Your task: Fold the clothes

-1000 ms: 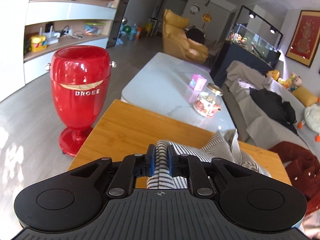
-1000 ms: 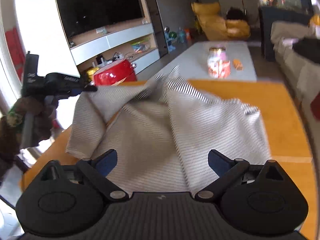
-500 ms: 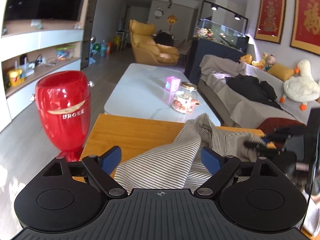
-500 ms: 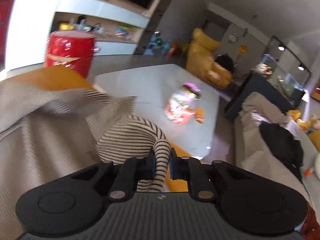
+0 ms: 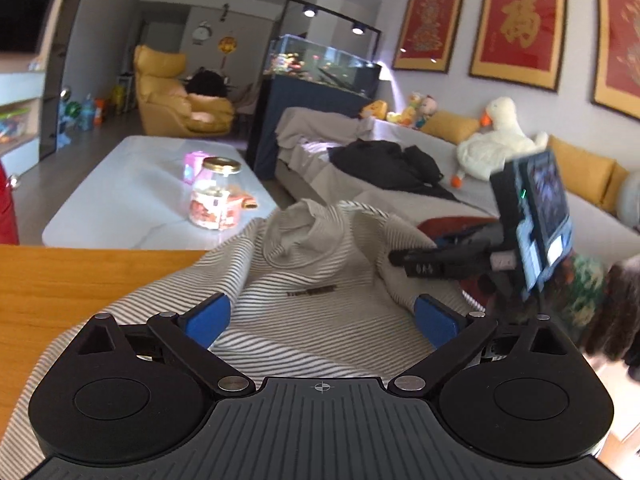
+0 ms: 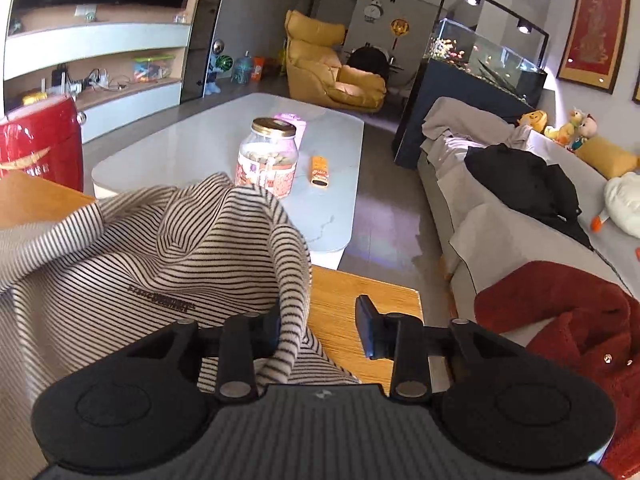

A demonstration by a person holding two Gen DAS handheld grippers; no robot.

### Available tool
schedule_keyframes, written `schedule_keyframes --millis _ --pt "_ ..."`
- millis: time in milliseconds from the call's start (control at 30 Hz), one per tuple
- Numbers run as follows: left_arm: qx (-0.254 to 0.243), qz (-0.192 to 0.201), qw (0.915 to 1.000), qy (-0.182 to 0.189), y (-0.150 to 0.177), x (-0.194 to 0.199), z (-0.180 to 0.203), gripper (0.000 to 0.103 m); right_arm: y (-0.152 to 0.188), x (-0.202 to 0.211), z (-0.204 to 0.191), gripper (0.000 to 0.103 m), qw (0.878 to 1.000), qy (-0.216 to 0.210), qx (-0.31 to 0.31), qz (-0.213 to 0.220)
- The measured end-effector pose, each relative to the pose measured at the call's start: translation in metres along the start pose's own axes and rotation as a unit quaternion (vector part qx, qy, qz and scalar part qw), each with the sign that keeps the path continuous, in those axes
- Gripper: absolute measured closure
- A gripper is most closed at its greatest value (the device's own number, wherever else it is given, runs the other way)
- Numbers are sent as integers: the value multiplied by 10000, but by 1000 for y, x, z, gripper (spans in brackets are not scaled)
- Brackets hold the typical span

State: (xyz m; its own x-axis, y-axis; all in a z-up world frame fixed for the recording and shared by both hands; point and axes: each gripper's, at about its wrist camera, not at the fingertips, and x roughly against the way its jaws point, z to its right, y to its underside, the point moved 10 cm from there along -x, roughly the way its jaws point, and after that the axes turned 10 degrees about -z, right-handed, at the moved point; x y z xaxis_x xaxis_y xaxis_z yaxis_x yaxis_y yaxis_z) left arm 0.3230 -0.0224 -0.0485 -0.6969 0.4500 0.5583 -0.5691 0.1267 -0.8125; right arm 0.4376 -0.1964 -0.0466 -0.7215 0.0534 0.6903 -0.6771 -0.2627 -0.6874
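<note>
The striped top (image 6: 132,280) lies rumpled on the table (image 6: 360,312), its raised fold against the half-open right gripper's (image 6: 318,326) inner finger near the far edge (left gripper (image 5: 318,316) wide, empty).

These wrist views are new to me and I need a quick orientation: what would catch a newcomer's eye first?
The striped top stands out first, crumpled on the wooden table, with the left tool open over it. The right tool is open too, a fold of the top draped against one finger. Behind are a glass jar on the white table and a red coat by the sofa.
</note>
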Motion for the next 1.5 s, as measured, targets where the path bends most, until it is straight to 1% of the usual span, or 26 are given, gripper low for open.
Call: schedule_keyframes --millis 67,100,133,167,300,367,467,533,600,733,767,800,833,933,1000,1033,1100,1167,1200,1233,1267,1300,1367,1400,1467,1500 --pt "-393 -208 9990 -93 14 -9 10 2 24 30 -10 58 9992 -274 285 -94" --pt "-493 -263 9984 -123 18 -9 11 2 36 46 -14 54 9981 -412 431 -143" --pt "-532 -268 9981 -134 20 -7 12 2 48 61 -19 47 9966 -550 575 -191" --pt "-582 -292 9978 -142 23 -5 13 2 61 77 -24 45 9947 -687 720 -240" --pt "-777 -468 9957 -175 41 11 13 2 111 140 -43 45 9829 -1234 1295 -433" --pt "-672 -558 9961 -159 50 23 9 2 132 160 -62 45 9779 -1414 1461 -481" --pt "-336 -544 9977 -215 60 47 -5 1 164 190 -90 45 9693 -1681 1706 -552" --pt "-86 -511 9979 -376 63 64 -18 0 186 199 -98 43 9630 -1449 2204 -558" --pt "100 -553 9974 -454 65 84 -26 0 200 205 -99 40 9614 -1275 2375 -546" --pt "137 -628 9976 -275 70 121 -17 0 213 214 -113 33 9591 -1130 2571 -358" --pt "85 -674 9974 -222 72 129 -11 0 215 214 -119 23 9567 -1097 2677 -311" --pt "10 -720 9972 -187 74 135 -4 0 218 215 -125 19 9542 -1063 2783 -265" --pt "-130 -782 9966 -208 78 140 3 0 221 216 -131 19 9515 -1030 2889 -218" --pt "-655 -1010 9920 -378 93 154 26 0 216 227 -113 19 9593 -1086 2597 -202" --pt "-962 -1144 9875 -506 110 163 33 0 210 236 -96 17 9662 -1204 2271 -182" --pt "-1092 -1205 9850 -575 118 165 35 0 208 242 -91 16 9674 -1164 2246 -125" --pt "-1252 -1313 9809 -704 132 167 35 0 216 239 -97 14 9627 -851 2567 11" --pt "-1227 -1399 9794 -785 139 165 33 0 223 237 -104 14 9558 -532 2887 148" --pt "-1196 -1421 9795 -774 141 164 33 0 226 228 -110 14 9529 -438 2999 151" --pt "-1196 -1425 9799 -724 142 164 35 0 226 222 -113 16 9478 -227 3171 255" --pt "-1227 -1425 9799 -672 141 164 38 0 216 219 -111 24 9437 141 3268 490" --pt "-1258 -1425 9798 -620 141 165 41 0 199 219 -103 26 9440 563 3163 750" --pt "-1369 -1459 9775 -661 145 164 42 0 155 232 -64 25 9626 1087 2219 1112" --pt "-1432 -1481 9760 -701 147 163 42 0 134 239 -44 25 9672 1342 1730 1286" --pt "-1521 -1541 9728 -819 152 161 39 0 124 242 -30 25 9697 1339 1644 1215" --pt "-1500 -1588 9713 -943 155 158 33 0 131 243 -36 24 9708 1122 1776 1154"
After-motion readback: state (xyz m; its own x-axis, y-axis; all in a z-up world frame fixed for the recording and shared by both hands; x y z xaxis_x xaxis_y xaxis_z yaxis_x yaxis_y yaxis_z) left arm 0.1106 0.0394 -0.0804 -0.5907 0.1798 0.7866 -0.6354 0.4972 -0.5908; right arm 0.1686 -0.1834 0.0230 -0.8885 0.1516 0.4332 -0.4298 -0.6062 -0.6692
